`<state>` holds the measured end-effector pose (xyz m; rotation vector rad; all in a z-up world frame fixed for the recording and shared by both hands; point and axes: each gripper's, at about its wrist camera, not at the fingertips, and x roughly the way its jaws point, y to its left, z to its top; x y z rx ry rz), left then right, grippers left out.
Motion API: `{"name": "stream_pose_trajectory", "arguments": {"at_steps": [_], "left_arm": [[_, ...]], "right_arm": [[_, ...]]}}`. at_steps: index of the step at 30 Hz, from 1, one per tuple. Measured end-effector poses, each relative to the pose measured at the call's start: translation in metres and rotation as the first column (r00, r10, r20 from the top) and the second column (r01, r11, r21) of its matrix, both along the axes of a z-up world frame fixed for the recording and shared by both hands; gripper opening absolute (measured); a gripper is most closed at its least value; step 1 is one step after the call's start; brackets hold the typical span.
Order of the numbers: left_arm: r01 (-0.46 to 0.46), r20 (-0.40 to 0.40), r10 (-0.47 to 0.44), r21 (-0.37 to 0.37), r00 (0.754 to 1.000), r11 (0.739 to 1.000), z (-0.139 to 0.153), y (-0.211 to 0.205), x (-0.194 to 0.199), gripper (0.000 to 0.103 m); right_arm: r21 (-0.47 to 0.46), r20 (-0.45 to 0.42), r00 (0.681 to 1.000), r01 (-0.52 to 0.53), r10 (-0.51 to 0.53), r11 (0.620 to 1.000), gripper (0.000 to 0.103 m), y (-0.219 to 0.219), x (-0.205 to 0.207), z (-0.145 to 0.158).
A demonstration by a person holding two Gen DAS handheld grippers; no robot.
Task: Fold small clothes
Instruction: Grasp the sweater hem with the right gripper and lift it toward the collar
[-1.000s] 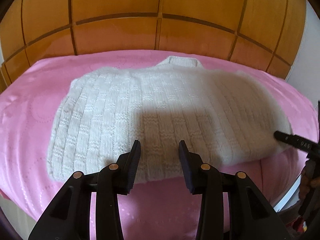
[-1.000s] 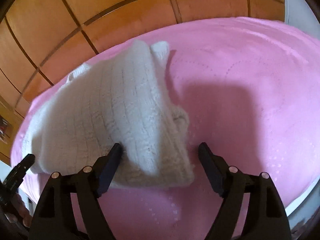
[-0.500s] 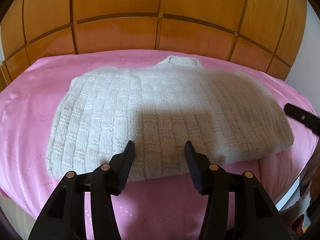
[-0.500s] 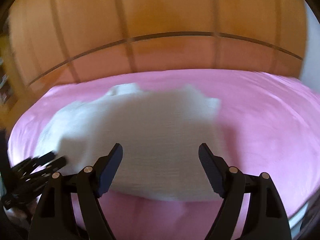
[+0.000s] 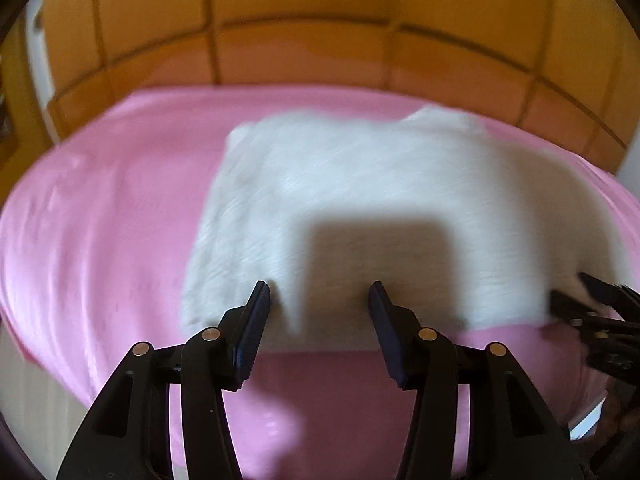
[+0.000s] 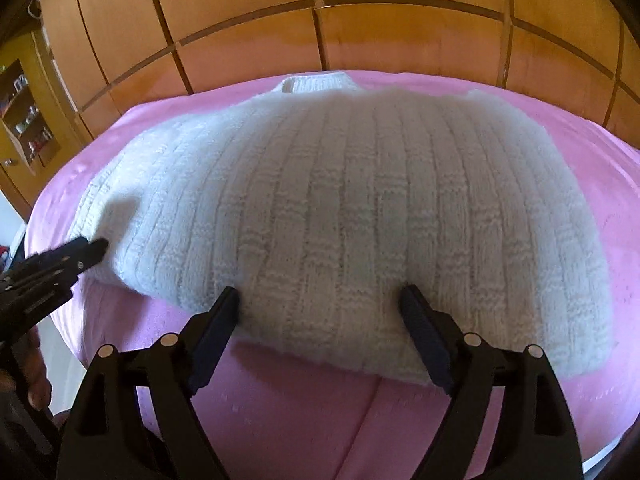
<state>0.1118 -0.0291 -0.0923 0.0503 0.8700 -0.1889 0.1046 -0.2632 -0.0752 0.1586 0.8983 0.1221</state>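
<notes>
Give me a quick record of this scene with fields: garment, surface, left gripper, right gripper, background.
garment: white knit sweater, lying partly folded, collar at far edge
surface: pink bedcover
left gripper: open, holding nothing, jaws just opened wider
right gripper: open, over the near hem, nothing gripped
background: wooden panelled wall

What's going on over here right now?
A person is folding a white knit sweater on a pink bedcover with two handheld grippers. The sweater lies flat, its sides already folded in and its collar at the far edge. The right gripper is open over the near hem; the left gripper, whose jaws have just been opening, is open too, above the hem further left. Neither grips the sweater yet.
</notes>
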Motion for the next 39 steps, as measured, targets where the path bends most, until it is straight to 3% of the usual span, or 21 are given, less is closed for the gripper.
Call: {"name": "stream_pose_trajectory", "arguments": {"at_steps": [4, 6, 12, 14, 17, 19, 21, 23, 27, 31, 36, 38, 39], "left_arm": [[-0.024, -0.006, 0.024, -0.036, 1.000, 0.999, 0.005, 0.016, -0.002, 0.051], [-0.022, 0.002, 0.023, -0.105, 1.000, 0.994, 0.015, 0.024, -0.005, 0.051], [-0.093, 0.064, 0.106, -0.177, 0.992, 0.980, 0.041, 0.055, 0.008, 0.051], [-0.101, 0.057, 0.111, -0.150, 0.992, 0.984, 0.038, 0.058, 0.017, 0.051], [-0.138, -0.036, 0.136, -0.062, 0.990, 0.988, 0.013, 0.058, 0.034, 0.051], [-0.164, -0.085, 0.158, -0.073, 0.984, 0.984, 0.000, 0.064, 0.039, 0.051], [-0.176, -0.077, 0.170, -0.080, 0.982, 0.981, 0.003, 0.067, 0.034, 0.051], [-0.170, -0.039, 0.167, -0.080, 0.985, 0.982, 0.013, 0.066, 0.030, 0.051], [-0.108, 0.029, 0.113, -0.149, 0.993, 0.983, 0.040, 0.057, 0.019, 0.051], [-0.001, 0.048, 0.009, -0.166, 0.999, 0.986, 0.050, 0.031, 0.018, 0.051], [0.075, -0.021, -0.080, -0.157, 0.997, 0.985, 0.028, 0.000, 0.031, 0.051], [0.073, -0.054, -0.083, -0.156, 0.995, 0.985, 0.017, -0.003, 0.039, 0.051], [0.072, -0.050, -0.080, -0.148, 0.996, 0.986, 0.015, -0.004, 0.040, 0.051]], "right_arm": [[0.048, -0.008, 1.000, -0.002, 0.002, 0.999, 0.082, -0.009, 0.001, 0.012], [0.077, 0.010, 1.000, 0.016, -0.017, 0.997, 0.083, -0.021, 0.000, 0.023], [0.144, 0.056, 0.981, 0.178, -0.188, 0.973, 0.083, -0.080, -0.007, 0.047], [0.183, 0.029, 0.970, 0.230, -0.240, 0.956, 0.083, -0.103, -0.004, 0.042], [0.220, -0.065, 0.956, 0.294, -0.287, 0.930, 0.082, -0.127, 0.006, 0.020], [0.231, -0.076, 0.955, 0.297, -0.287, 0.926, 0.079, -0.133, 0.007, 0.016], [0.230, -0.051, 0.958, 0.286, -0.282, 0.930, 0.079, -0.133, 0.004, 0.025], [0.221, -0.012, 0.950, 0.307, -0.312, 0.926, 0.090, -0.143, -0.004, 0.034], [0.287, -0.057, 0.937, 0.347, -0.346, 0.893, 0.090, -0.167, -0.007, 0.024], [0.369, -0.088, 0.948, 0.315, -0.305, 0.875, 0.090, -0.168, -0.011, 0.003], [0.332, -0.113, 0.977, 0.210, -0.182, 0.920, 0.055, -0.147, 0.002, 0.008], [0.380, -0.133, 0.978, 0.198, -0.159, 0.903, 0.027, -0.146, 0.010, 0.005], [0.423, -0.147, 0.978, 0.199, -0.149, 0.884, 0.025, -0.147, 0.012, 0.004]]}}
